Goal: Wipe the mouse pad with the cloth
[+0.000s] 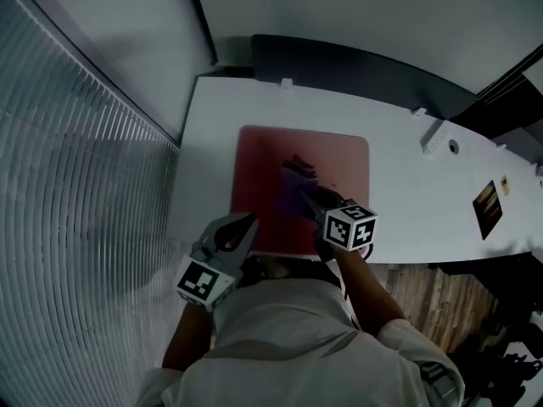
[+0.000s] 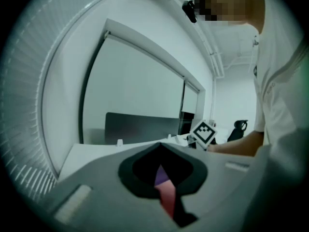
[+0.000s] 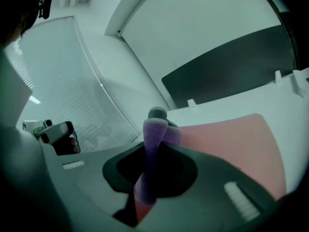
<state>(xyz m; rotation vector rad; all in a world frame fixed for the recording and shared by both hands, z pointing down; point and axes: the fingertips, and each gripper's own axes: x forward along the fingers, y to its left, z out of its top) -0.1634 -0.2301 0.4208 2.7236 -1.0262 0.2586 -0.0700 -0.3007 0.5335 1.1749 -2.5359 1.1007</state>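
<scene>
A red mouse pad [image 1: 263, 164] lies in the middle of the white desk [image 1: 399, 193]. My right gripper [image 1: 312, 195] is over the pad's centre, shut on a purple cloth [image 1: 295, 183] that rests bunched on the pad. In the right gripper view the cloth [image 3: 152, 144] stands up between the jaws, with the pad [image 3: 227, 144] beyond it. My left gripper [image 1: 244, 225] is at the pad's front left corner, jaws together and holding nothing. Through its jaws, the left gripper view shows a sliver of pad [image 2: 167, 197] and cloth [image 2: 161, 177].
A dark partition panel [image 1: 356, 64] runs along the desk's far edge. White blinds [image 1: 76, 185] fill the left side. A small dark card [image 1: 488, 206] and white cable fittings [image 1: 434, 136] sit on the desk's right part. Wooden floor [image 1: 437, 299] shows below the front edge.
</scene>
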